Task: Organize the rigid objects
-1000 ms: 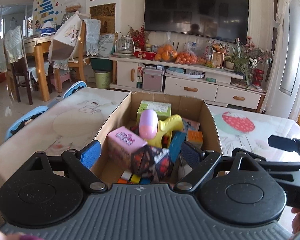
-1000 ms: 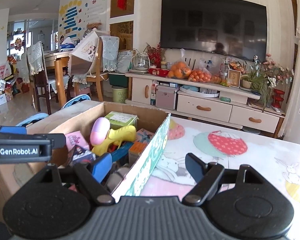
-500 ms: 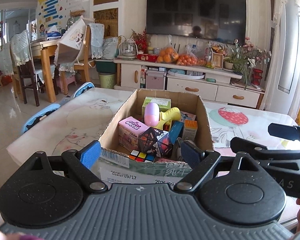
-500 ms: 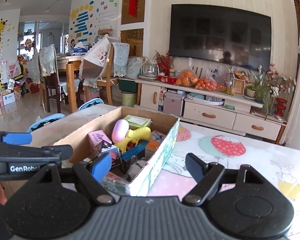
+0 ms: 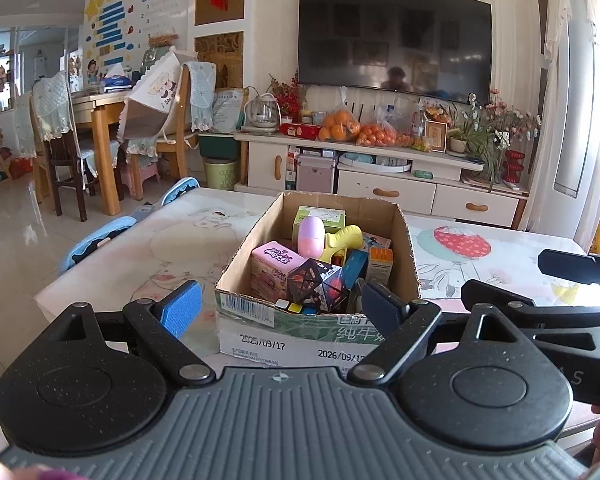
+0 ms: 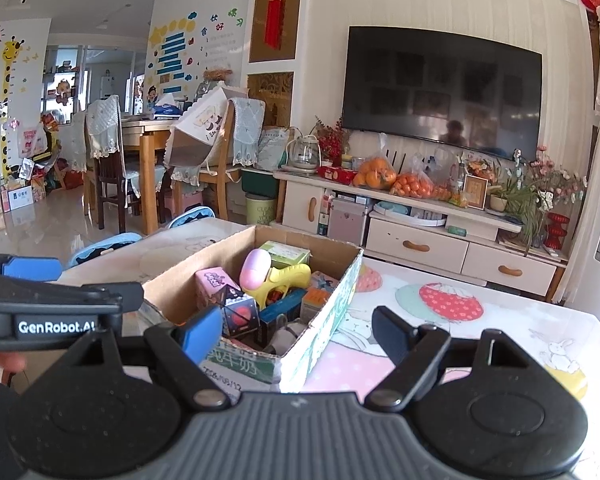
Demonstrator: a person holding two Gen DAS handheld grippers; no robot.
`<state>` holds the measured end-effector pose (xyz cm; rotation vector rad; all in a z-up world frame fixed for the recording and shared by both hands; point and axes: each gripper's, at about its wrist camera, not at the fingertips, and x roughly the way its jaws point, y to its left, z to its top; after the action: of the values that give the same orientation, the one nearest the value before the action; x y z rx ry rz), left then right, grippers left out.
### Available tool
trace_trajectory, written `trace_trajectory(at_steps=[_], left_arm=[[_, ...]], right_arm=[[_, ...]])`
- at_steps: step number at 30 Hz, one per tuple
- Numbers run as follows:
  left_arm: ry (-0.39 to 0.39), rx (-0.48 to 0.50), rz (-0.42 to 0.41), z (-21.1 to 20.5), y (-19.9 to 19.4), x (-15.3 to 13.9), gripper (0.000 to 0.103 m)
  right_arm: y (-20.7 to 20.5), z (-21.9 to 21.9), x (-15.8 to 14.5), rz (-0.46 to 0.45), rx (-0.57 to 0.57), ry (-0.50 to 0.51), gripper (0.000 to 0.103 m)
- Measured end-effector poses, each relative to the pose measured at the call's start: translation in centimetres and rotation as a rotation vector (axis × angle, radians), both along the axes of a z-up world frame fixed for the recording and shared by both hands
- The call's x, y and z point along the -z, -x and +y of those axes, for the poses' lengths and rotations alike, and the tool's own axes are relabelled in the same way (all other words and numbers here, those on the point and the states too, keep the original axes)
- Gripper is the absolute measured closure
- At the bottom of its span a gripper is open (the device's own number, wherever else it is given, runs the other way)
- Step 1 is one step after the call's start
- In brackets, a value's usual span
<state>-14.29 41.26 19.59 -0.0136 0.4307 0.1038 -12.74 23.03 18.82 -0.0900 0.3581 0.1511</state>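
An open cardboard box (image 5: 244, 250) (image 6: 332, 304) stands on the table, filled with several toys. Among them are a pink box (image 5: 274, 266), a pink-and-lilac egg (image 5: 311, 234) (image 6: 254, 268), a yellow toy (image 5: 344, 238) (image 6: 288, 280) and a dark patterned cube (image 5: 320, 282) (image 6: 242, 312). My left gripper (image 5: 280, 308) is open and empty, held back from the box's near end. My right gripper (image 6: 296, 332) is open too, with the box's near right corner seen between its fingers, apart from the pads. Each gripper shows in the other's view at the side.
The table wears a cartoon-printed cloth (image 6: 480, 320) (image 5: 172, 240), bare to the right and left of the box. Blue chair backs (image 5: 100, 236) stand at the left edge. Beyond are a TV cabinet (image 5: 380, 184) with fruit bags and a dining table (image 5: 96, 108) with chairs.
Both grippers have drawn back from the box and risen a little. The box now looks smaller and farther, with its near printed end in view. Both stay open.
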Motion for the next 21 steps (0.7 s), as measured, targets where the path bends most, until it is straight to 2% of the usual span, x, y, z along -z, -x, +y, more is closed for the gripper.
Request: trace_trajectory(at_steps=[21], left_arm=[[0.005, 0.009, -0.015, -0.5, 0.0, 0.8, 0.000]], right_arm=[[1.1, 0.2, 0.3, -0.016, 0.013, 0.010, 0.020]])
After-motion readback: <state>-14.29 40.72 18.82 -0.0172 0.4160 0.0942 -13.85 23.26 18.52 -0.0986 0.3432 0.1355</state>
